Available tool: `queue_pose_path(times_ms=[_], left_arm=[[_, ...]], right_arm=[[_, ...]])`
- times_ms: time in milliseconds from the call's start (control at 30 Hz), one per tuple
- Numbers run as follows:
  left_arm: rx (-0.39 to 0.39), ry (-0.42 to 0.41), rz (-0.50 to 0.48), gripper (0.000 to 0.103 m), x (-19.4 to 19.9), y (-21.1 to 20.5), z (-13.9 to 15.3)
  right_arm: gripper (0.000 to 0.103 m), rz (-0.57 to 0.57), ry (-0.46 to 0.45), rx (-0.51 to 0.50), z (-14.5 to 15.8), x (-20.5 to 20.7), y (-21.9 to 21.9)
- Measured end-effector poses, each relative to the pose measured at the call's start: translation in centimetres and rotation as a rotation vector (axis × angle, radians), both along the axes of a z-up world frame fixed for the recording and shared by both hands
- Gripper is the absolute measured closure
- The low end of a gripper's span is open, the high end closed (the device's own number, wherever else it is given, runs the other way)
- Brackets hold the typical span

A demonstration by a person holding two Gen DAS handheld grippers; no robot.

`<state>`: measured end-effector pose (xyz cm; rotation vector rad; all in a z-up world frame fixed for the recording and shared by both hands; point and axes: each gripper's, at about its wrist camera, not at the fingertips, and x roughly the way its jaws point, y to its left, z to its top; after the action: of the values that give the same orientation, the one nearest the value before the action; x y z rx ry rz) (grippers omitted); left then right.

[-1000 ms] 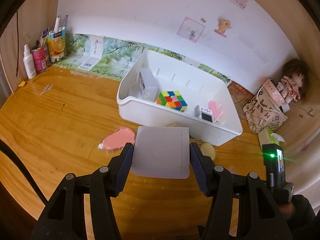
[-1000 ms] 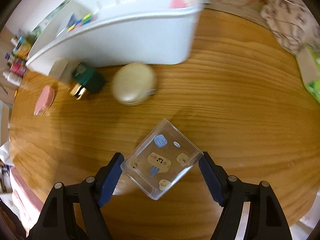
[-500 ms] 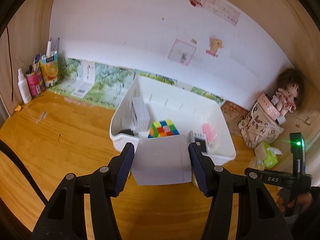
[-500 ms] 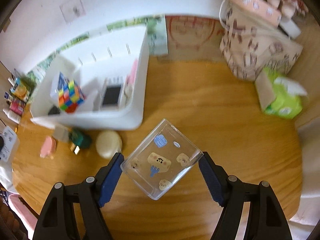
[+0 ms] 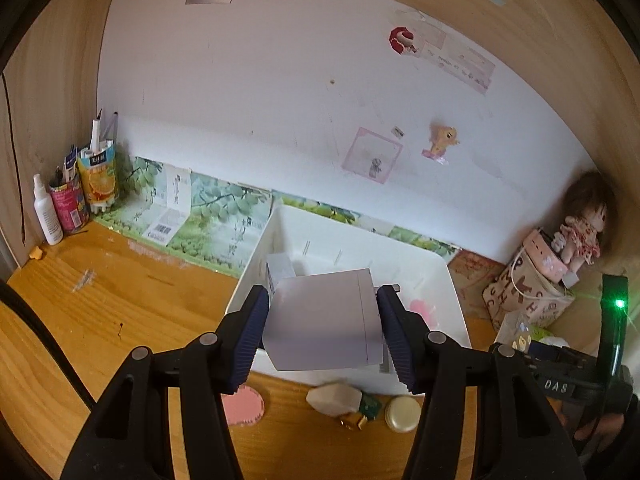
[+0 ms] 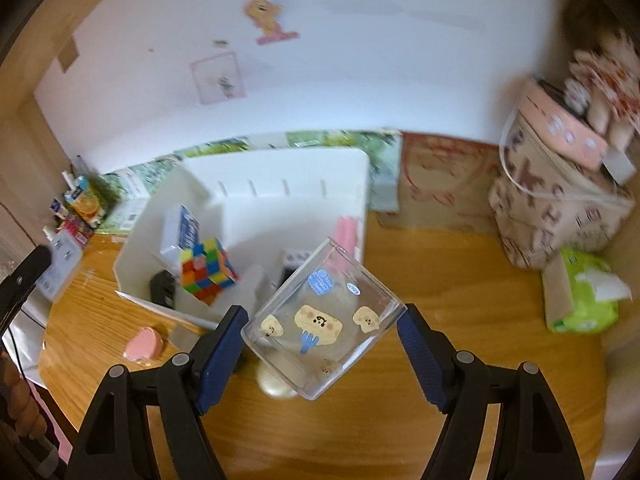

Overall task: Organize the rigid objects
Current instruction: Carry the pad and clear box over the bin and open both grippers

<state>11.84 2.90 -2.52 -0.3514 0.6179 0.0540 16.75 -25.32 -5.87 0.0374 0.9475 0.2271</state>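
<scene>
My left gripper [image 5: 322,326] is shut on a plain white box [image 5: 324,320] and holds it in the air in front of the white storage bin [image 5: 454,300]. My right gripper [image 6: 322,338] is shut on a clear plastic box with cartoon stickers [image 6: 324,320], held above the desk by the bin's [image 6: 280,160] near right corner. The bin holds a colour cube [image 6: 206,270], a white carton [image 6: 180,232], a pink item [image 6: 346,230] and small gadgets. On the desk before the bin lie a pink piece [image 5: 244,406], a cream round compact [image 5: 402,414] and a green plug [image 5: 366,410].
Pen cups and a spray bottle [image 5: 46,212] stand at the back left. A patterned bag [image 6: 560,200] with a doll [image 5: 580,224] and a green tissue pack [image 6: 580,292] stand at the right. The wall is close behind the bin.
Both grippers have risen well above the desk with their boxes still held. The views have tilted up, so the bin's inside and the back wall now show.
</scene>
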Motion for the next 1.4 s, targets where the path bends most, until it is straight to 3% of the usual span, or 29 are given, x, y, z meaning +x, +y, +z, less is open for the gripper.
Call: queue_pose_path(times_ms=[600,700,867,967,1100,1400], left_arm=[[-0.037,0.057,-0.038,0.043,6.9,-0.1,-2.7],[-0.028,0.067,-0.048,0.044,7.8,-0.5,-3.0],[0.005,0.003,-0.049,0.042,8.3,-1.2,-1.9],[0.028,-0.002,-0.036,0.033,8.4,-1.4,-1.3],[0.016,-0.007,-0.02,0.027,8.3,-1.4,-0.9],[0.012,-0.025,0.017,0.025,6.9,-1.4,0.2]], right_arm=[[0.026,0.088,-0.234,0.049,0.3,2.5,1.9],[0.025,0.102,-0.244,0.064,0.0,2.9,1.9],[0.025,0.123,-0.252,0.098,-0.7,3.5,1.8],[0.025,0.14,-0.239,0.099,-1.1,3.8,2.0],[0.025,0.148,-0.232,0.09,-1.3,3.9,2.1],[0.02,0.156,-0.271,0.083,-0.4,3.1,1.8]])
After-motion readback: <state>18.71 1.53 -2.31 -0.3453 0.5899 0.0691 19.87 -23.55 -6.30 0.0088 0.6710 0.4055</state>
